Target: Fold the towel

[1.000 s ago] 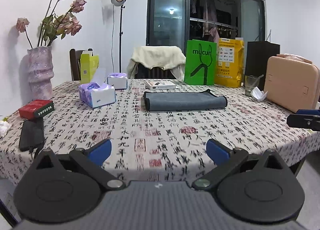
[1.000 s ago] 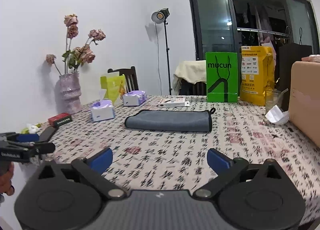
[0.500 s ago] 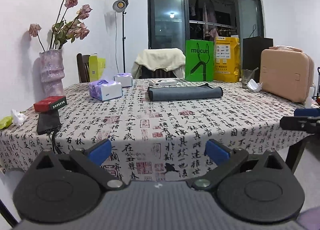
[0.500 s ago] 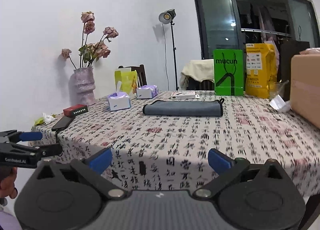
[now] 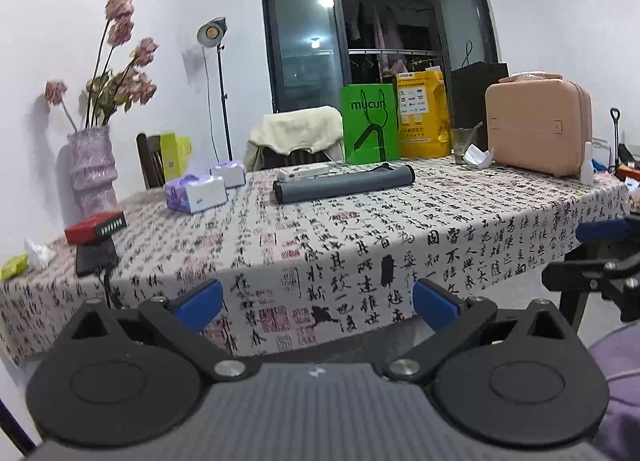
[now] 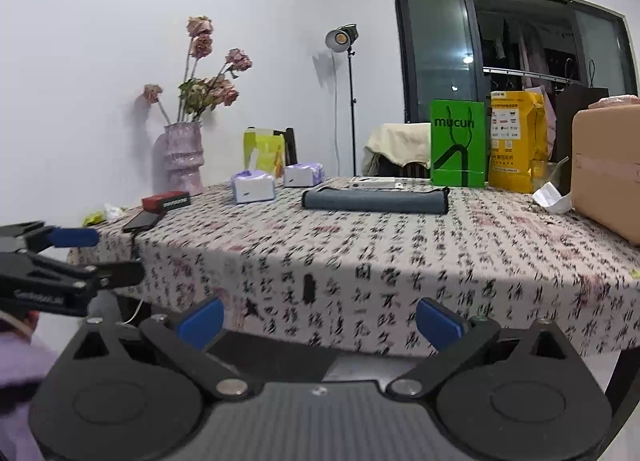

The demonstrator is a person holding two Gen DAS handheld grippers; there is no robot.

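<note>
A grey towel [image 5: 344,184] lies folded into a long narrow strip on the far middle of the patterned tablecloth [image 5: 360,233]. It also shows in the right wrist view [image 6: 376,200]. My left gripper [image 5: 316,303] is open and empty, held off the table's near edge, well short of the towel. My right gripper [image 6: 318,321] is open and empty, also back from the near edge. Each gripper shows at the side of the other's view: the right gripper [image 5: 600,257] and the left gripper [image 6: 60,257].
On the table stand tissue boxes [image 5: 196,193], a red box [image 5: 96,227], a black phone [image 5: 96,259], a vase with flowers [image 5: 92,169], a green bag [image 5: 370,123], a yellow bag [image 5: 422,115], a glass [image 5: 464,145] and a pink case [image 5: 538,127]. A chair [image 5: 296,141] stands behind.
Both grippers have drawn back and dropped from over the table to beyond its near edge. The towel looks smaller and farther. Both stay open.
</note>
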